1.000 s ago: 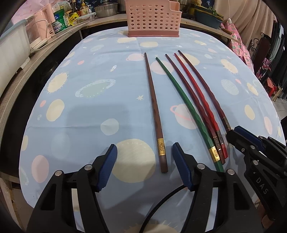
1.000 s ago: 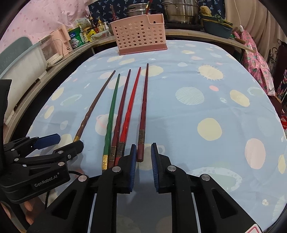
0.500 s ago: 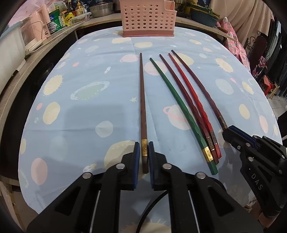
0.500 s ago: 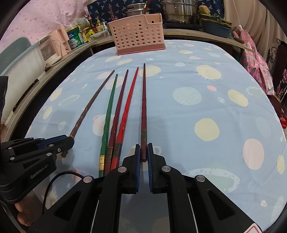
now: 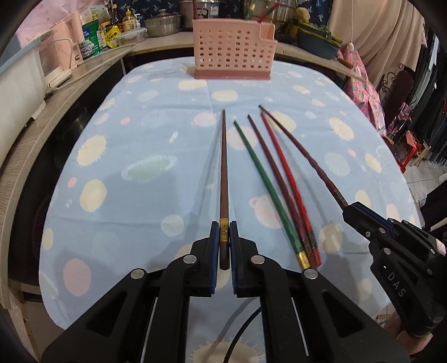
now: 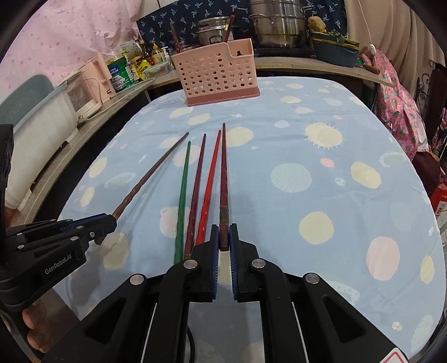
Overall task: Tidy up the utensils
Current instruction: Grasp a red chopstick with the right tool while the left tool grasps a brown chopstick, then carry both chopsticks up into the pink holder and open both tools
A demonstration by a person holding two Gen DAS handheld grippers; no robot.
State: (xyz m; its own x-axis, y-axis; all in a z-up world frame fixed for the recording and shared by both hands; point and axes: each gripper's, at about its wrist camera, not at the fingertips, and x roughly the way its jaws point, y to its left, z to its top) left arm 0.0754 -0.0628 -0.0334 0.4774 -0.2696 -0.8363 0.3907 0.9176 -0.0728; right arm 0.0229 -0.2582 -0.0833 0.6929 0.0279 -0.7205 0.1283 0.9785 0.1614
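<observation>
My left gripper (image 5: pixel 224 227) is shut on the thick end of a brown chopstick (image 5: pixel 224 167), lifted off the cloth; it shows at the left in the right wrist view (image 6: pixel 151 174). My right gripper (image 6: pixel 224 230) is shut on the end of a dark red chopstick (image 6: pixel 223 178), also raised; it shows in the left wrist view (image 5: pixel 301 148). A green chopstick (image 5: pixel 265 184), a maroon chopstick (image 5: pixel 276 178) and a bright red chopstick (image 5: pixel 287 178) lie side by side on the table between them. A pink perforated utensil holder (image 5: pixel 233 54) stands at the table's far edge.
The table has a light blue cloth with planets (image 5: pixel 139 173). A counter with bottles, cans and a pink appliance (image 5: pixel 92 47) runs along the left and back. Steel pots (image 6: pixel 275 23) stand behind the holder. Clothes hang at the right (image 5: pixel 360 69).
My left gripper closed on the brown chopstick, my right on the dark red one. Both chopsticks have since lifted off the cloth, their tips pointing toward the holder.
</observation>
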